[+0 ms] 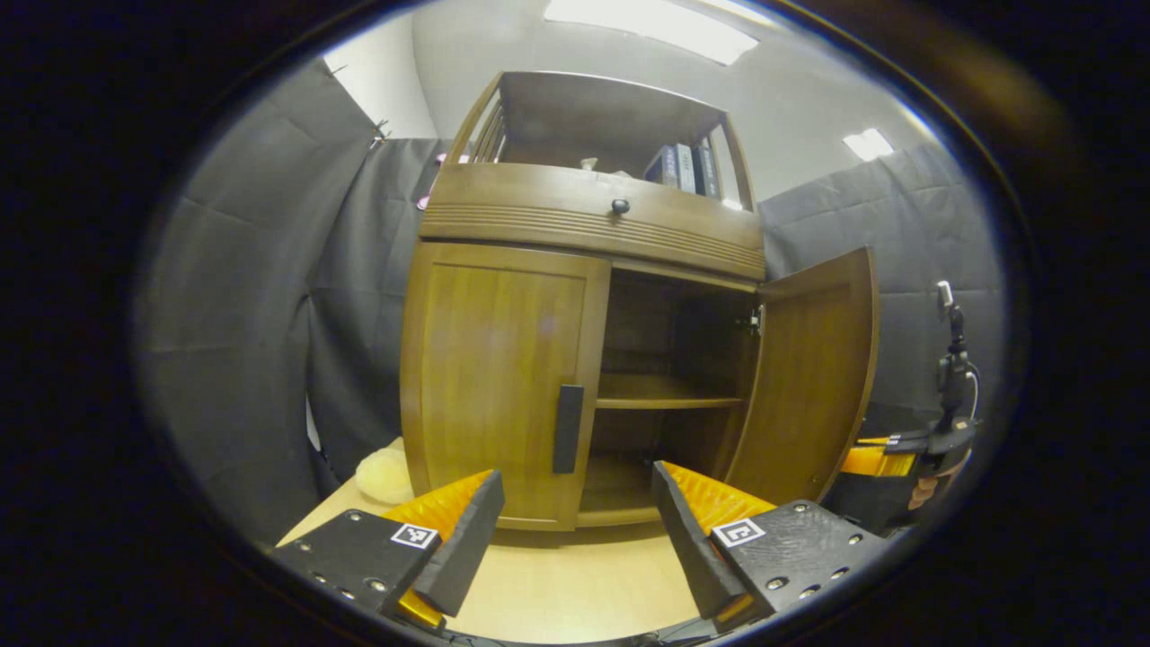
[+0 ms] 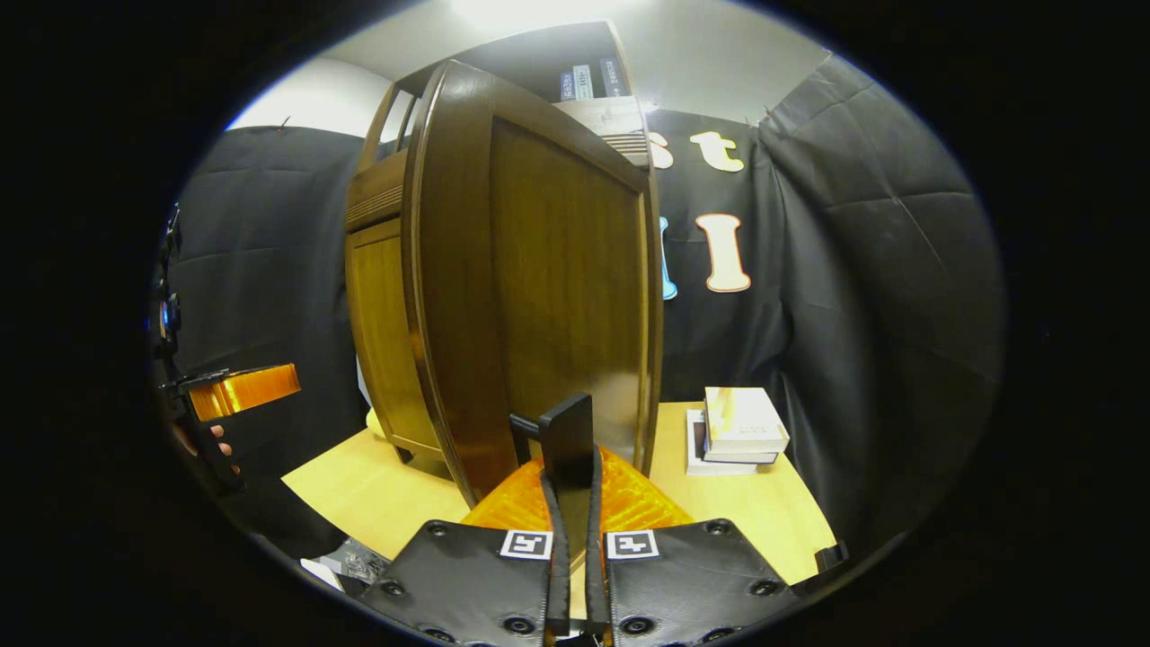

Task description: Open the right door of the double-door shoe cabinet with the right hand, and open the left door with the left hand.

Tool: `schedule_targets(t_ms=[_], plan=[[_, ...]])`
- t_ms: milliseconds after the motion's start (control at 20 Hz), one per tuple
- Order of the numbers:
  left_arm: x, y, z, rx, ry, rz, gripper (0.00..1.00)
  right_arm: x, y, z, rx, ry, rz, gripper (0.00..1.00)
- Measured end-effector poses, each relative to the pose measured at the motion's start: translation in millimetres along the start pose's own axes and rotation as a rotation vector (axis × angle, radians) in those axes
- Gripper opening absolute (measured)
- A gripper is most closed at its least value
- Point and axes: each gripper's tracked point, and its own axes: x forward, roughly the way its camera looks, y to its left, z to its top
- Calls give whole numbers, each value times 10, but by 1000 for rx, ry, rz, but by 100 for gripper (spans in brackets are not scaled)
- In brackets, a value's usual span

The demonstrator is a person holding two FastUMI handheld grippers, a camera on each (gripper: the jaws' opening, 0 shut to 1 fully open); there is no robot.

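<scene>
The brown wooden shoe cabinet (image 1: pixel 593 216) stands on a light table (image 1: pixel 575 584). Its left door (image 1: pixel 499 377) is closed, with a dark vertical handle (image 1: pixel 568 429) at its inner edge. My left gripper (image 1: pixel 577 474) is open in front of that handle, short of the door. The right door (image 1: pixel 809 377) is swung wide open, showing a bare shelf (image 1: pixel 660 391). In the right gripper view, my right gripper (image 2: pixel 570 481) is shut on the right door's handle (image 2: pixel 568 431), with the right door (image 2: pixel 557 288) edge-on before it. The right gripper (image 1: pixel 876 452) also appears at the open door's outer edge.
Books (image 1: pixel 683 168) stand in the cabinet's top shelf above a drawer with a knob (image 1: pixel 620 206). A pale soft object (image 1: pixel 384 474) lies left of the cabinet. A stack of books (image 2: pixel 741 427) sits on the table to the right. The left gripper (image 2: pixel 247 388) shows far left, held by a hand.
</scene>
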Motion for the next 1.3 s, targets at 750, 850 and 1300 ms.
schedule_targets(t_ms=[750, 850, 1300], plan=[[148, -62, -238, 20, 62, -28, 95, -182, -816, 49, 39, -13, -138, 0], [153, -38, -292, 40, 72, -25, 95, -190, -818, 49, 57, -8, -123, 0], [284, 36, -175, 32, 57, -21, 95, -359, -810, -90, 23, 24, -189, 5]])
